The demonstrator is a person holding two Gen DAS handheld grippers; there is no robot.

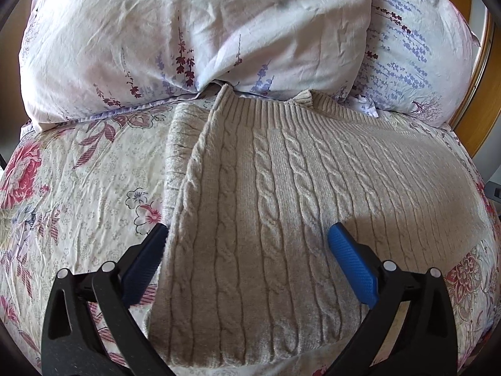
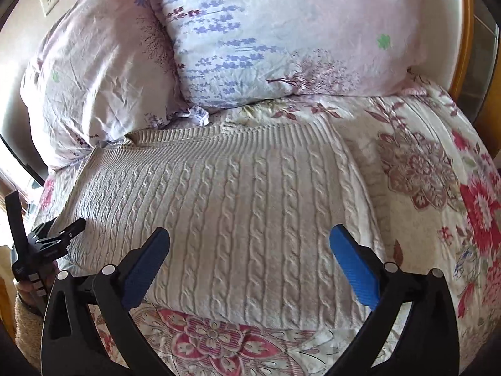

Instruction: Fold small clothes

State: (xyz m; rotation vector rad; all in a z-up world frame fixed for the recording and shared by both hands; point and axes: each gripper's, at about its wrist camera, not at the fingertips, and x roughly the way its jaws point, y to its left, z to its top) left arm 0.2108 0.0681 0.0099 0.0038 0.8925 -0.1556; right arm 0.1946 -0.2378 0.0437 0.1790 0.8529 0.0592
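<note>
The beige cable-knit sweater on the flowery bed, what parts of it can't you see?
- Beige cable-knit sweater: its underside and one sleeve, both views, hidden by its own folded layers.
- Its far ribbed edge, left wrist view: partly tucked under the white lavender-print pillow.
- Near left corner, right wrist view: behind the left gripper.

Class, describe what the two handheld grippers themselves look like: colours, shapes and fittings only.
The left gripper and right gripper match: black, triangular cut-out plastic arms with silver round pivot pins, each carrying flat blue textured finger pads. In the right wrist view, the left gripper's black body shows, and a fuzzy beige sleeve.
</note>
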